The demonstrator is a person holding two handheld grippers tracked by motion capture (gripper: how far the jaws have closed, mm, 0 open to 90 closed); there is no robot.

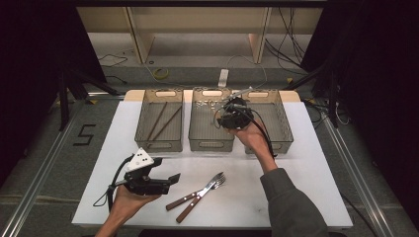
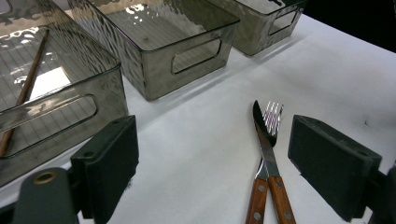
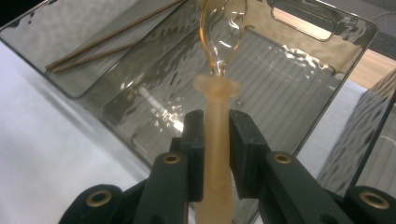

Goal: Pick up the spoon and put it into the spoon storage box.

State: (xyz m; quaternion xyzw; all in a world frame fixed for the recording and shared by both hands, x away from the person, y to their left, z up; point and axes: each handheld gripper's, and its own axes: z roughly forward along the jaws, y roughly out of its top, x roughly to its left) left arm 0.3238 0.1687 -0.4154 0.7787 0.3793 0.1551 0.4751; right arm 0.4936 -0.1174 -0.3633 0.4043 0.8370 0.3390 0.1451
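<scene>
The right gripper [image 3: 216, 135], clamped on a spoon [image 3: 218, 140], hovered over the middle bin [image 3: 299, 84], release seemingly next; the left gripper [image 2: 210, 168] gaped empty.

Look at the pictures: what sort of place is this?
Probably a lab recording rig, not a kitchen: a white table ringed by black curtains, loose cables on the floor, and three sorting bins for cutlery.

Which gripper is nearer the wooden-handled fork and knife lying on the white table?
Left. The left gripper hovers open just beside the wooden-handled fork and knife; the right gripper is far off over the middle clear bin, clamping a spoon.
</scene>
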